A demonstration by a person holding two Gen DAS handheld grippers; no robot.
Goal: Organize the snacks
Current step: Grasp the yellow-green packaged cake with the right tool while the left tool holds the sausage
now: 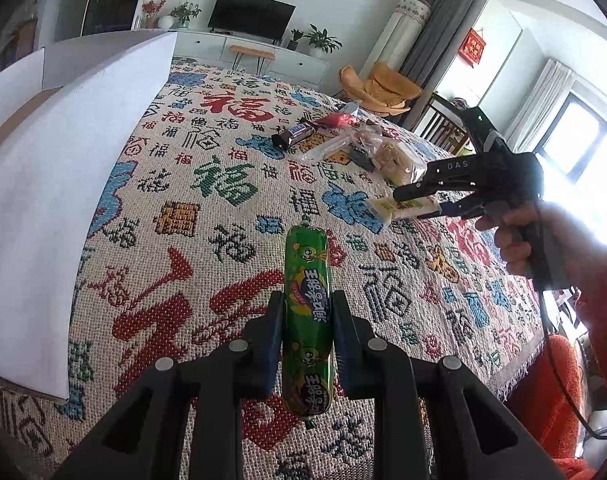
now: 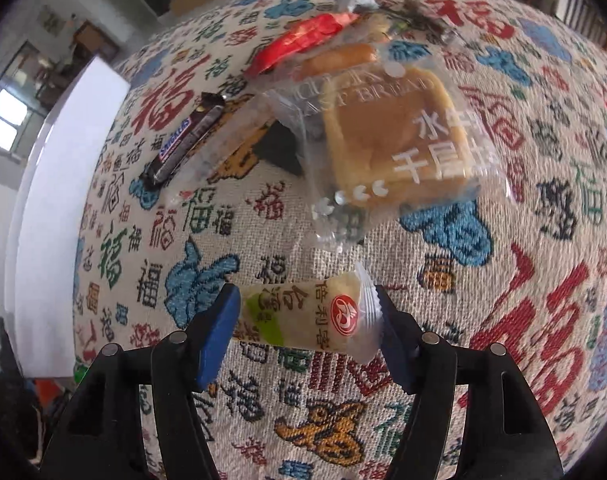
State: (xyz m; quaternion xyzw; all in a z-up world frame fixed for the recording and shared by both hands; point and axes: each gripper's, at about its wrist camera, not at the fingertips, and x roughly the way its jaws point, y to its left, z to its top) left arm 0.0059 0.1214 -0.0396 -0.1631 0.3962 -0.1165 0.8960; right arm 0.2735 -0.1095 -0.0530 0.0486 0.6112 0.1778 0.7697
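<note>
Left wrist view, from left to right. At nine o'clock, a tall white cardboard panel (image 1: 43,184) standing on the woven tablecloth with red, blue and green characters (image 1: 191,216). At six o'clock, the left gripper (image 1: 307,332) tipped down toward the cloth, black fingers clamped narrowly on the green foil-wrapped sausage stick (image 1: 307,312); long axis running six to twelve, far tip pointing away toward the television, near tip hanging out behind the pads. Toward one o'clock, a loose pile of wrapped snacks (image 1: 343,140) lying on the cloth, well apart from the sausage. At three o'clock, the right gripper (image 1: 417,202) reaching in from the right edge, pointing toward nine o'clock, gripped by a hand (image 1: 515,236) in a red sleeve.

Right wrist view, from left to right. At ten o'clock, a dark brown chocolate bar (image 2: 183,144) lying slanted on the cloth. At one o'clock, a clear-wrapped square bread slice (image 2: 395,136). At six o'clock, jaws half spread with the pale yellow-and-green wrapped biscuit bar (image 2: 307,318) crosswise between them, long axis nine to three; both blue pads meeting the wrapper ends, bar apparently clear of the cloth.
</note>
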